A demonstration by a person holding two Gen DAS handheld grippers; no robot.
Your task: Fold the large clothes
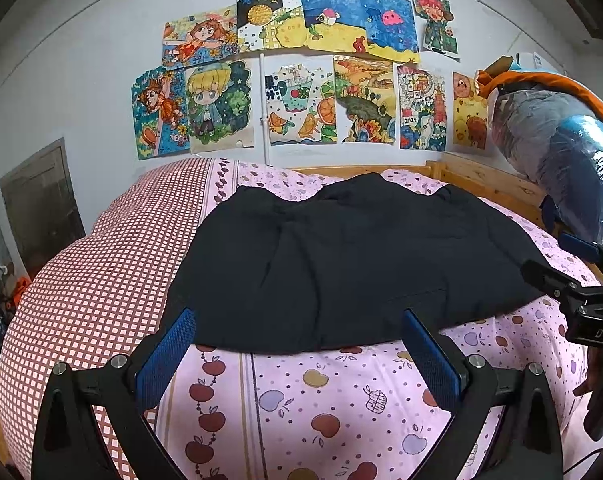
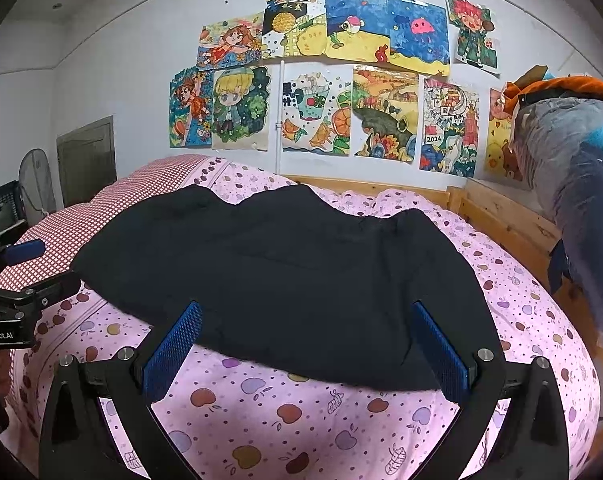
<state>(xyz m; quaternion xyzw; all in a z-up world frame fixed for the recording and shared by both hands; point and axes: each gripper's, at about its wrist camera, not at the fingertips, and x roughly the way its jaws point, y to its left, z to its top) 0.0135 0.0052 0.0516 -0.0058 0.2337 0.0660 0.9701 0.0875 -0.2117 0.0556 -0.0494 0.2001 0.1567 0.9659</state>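
Observation:
A large black garment (image 1: 341, 264) lies spread on the pink apple-print bedsheet (image 1: 301, 400); it also shows in the right wrist view (image 2: 285, 280). My left gripper (image 1: 299, 320) is open and empty, its blue-padded fingers (image 1: 165, 356) just over the garment's near hem. My right gripper (image 2: 307, 316) is open and empty, likewise at the near hem, further right. The right gripper also shows at the right edge of the left wrist view (image 1: 581, 280); the left gripper shows at the left edge of the right wrist view (image 2: 13, 280).
A red-checked quilt (image 1: 101, 280) lies on the bed's left side. A wooden bed frame (image 2: 501, 216) runs along the back and right. A plastic-wrapped bundle (image 1: 561, 160) stands at the right. Drawings (image 1: 301, 72) cover the wall behind.

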